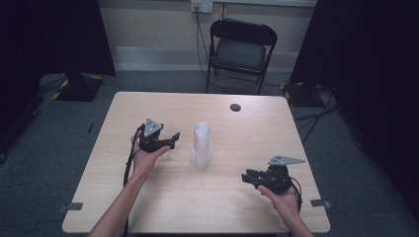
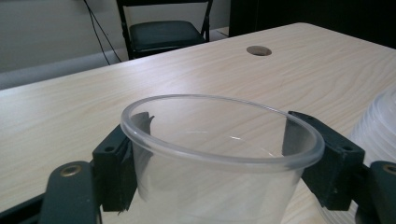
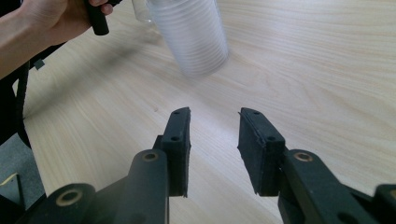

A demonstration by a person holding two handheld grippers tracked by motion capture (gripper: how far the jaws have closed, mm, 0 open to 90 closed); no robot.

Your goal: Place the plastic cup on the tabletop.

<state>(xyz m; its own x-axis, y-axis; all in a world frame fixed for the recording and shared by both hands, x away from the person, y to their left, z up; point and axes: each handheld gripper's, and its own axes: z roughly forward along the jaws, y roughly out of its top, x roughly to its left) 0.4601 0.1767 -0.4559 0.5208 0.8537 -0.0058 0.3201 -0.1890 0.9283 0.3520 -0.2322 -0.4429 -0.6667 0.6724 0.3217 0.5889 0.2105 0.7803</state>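
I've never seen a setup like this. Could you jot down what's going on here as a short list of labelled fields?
Setting: a wooden table, with a folding chair behind it
Left gripper: jaws closed on a single clear plastic cup
Right gripper: jaws apart, nothing between them, pointing toward the stack
Middle of table: a stack of clear cups, standing upside down
Other detail: a round cable hole near the table's far edge

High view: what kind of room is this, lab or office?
Probably a lab or recording room: a lone wooden table on grey carpet, black curtains along both sides, a folding chair by the wall, cables trailing from a wall socket.
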